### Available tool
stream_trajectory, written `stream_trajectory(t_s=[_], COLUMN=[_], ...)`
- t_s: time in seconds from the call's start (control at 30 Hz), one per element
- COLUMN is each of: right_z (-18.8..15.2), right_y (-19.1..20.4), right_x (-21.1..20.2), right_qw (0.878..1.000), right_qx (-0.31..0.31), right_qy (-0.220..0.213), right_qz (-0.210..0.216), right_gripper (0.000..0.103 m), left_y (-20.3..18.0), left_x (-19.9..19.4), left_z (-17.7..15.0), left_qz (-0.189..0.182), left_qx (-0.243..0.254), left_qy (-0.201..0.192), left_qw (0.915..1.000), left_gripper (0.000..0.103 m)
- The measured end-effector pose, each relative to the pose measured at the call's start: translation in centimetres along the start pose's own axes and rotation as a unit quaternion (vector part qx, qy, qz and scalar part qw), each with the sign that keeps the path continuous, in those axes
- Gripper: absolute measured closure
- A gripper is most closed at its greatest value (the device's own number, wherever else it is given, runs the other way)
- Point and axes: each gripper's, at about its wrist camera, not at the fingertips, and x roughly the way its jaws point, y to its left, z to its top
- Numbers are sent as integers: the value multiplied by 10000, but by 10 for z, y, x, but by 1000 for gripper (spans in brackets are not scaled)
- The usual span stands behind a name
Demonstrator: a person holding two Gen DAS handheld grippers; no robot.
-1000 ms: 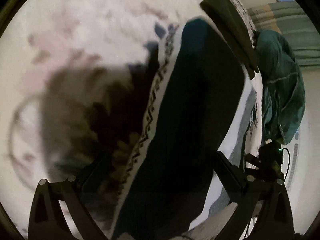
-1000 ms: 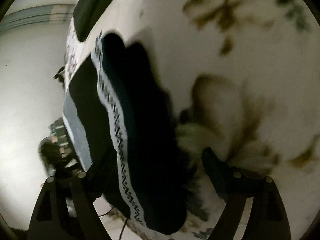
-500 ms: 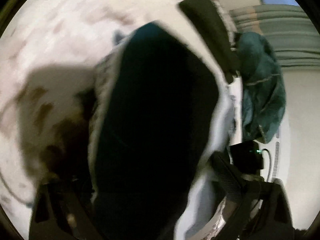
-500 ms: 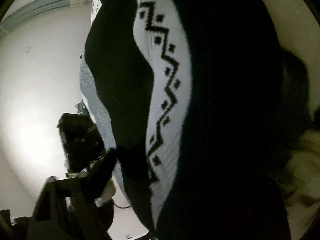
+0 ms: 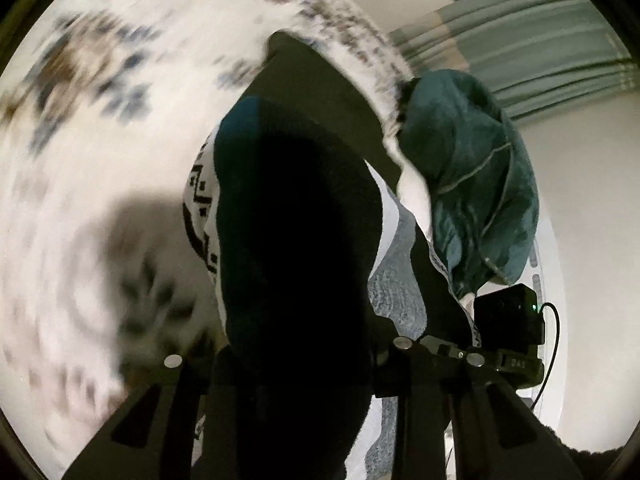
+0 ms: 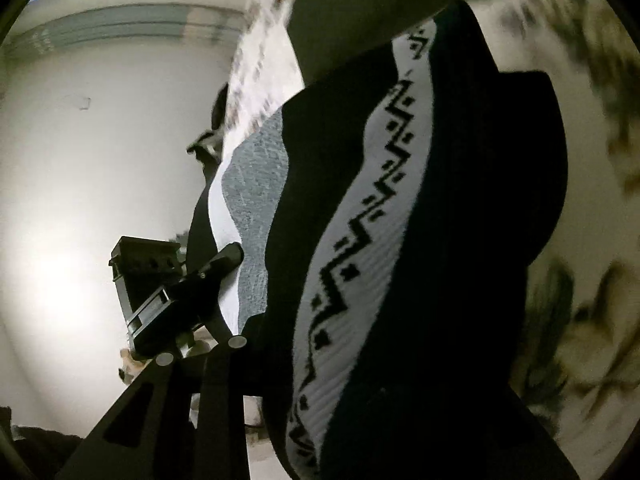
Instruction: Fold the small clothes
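Left wrist view: the left gripper (image 5: 296,364) is pinching the near edge of a dark knitted garment (image 5: 296,216) with a white zigzag band, its jaws having just been closing on the cloth. The right gripper (image 6: 360,360) is likewise clamping the garment's edge. Both are holding it partly raised over the patterned bedspread (image 5: 120,120). Judged step: the fold-over lift. Next, both edges need carrying across together and lowering flat.
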Motion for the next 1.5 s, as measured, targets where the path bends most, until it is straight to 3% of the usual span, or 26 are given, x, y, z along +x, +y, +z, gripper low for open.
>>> stream_trajectory(t_s=[0.27, 0.33, 0.47, 0.6, 0.73, 0.8, 0.87, 0.9, 0.97, 1.03, 1.07, 1.13, 1.2, 1.23, 1.37, 1.5], right_z=[113, 154, 231, 287, 312, 315, 318, 316, 307, 297, 291, 274, 255, 246, 208, 181], right_y=[38, 36, 15, -9, -29, -45, -55, -56, -52, -41, -31, -17, -5, 7, 27, 67], right_x=[-42, -47, -49, -41, -20, -16, -21, -25, -36, -49, -53, -62, -65, -58, -77, -79], right_qw=[9968, 9956, 9940, 9937, 9942, 9947, 9932, 9920, 9866, 9741, 9664, 9401, 9102, 8977, 8591, 8329], right_qx=[-127, -138, -161, -30, 33, 204, 392, 399, 326, 33, -115, -360, -561, -592, -614, -706], right_qy=[-790, -926, -1046, -1017, -810, -652, -612, -617, -686, -842, -922, -1112, -1209, -1282, -1648, -1991], right_qz=[-8, -53, -294, -463, -713, -774, -913, -1031, -1445, -2097, -2396, -3201, -3921, -4173, -4806, -5116], right_gripper=[69, 69, 69, 69, 69, 59, 44, 36, 29, 26, 19, 9, 1, 1, 1, 0], left_y=[-36, -40, -28, -3, 18, 19, 13, 10, 0, -8, -11, -24, -32, -39, -53, -78], left_x=[48, 76, 120, 162, 178, 173, 165, 159, 148, 139, 135, 125, 117, 113, 103, 85], left_z=[148, 190, 241, 265, 269, 268, 266, 263, 257, 248, 242, 224, 208, 196, 174, 153], left_qz=[-127, -58, 100, 304, 330, 294, 644, 832, 1301, 1802, 2059, 2623, 2943, 3126, 3306, 3403], left_qx=[623, 745, 807, 648, 375, 315, 427, 539, 821, 1088, 1226, 1555, 1750, 1823, 1775, 1773], left_qy=[-156, -94, 74, 372, 558, 596, 511, 441, 286, 90, -15, -297, -530, -616, -665, -734], left_qw=[9979, 9972, 9967, 9967, 9972, 9973, 9957, 9941, 9877, 9776, 9709, 9519, 9380, 9302, 9245, 9205], left_gripper=[77, 76, 76, 75, 68, 64, 44, 40, 23, 12, 11, 11, 9, 2, 0, 0])
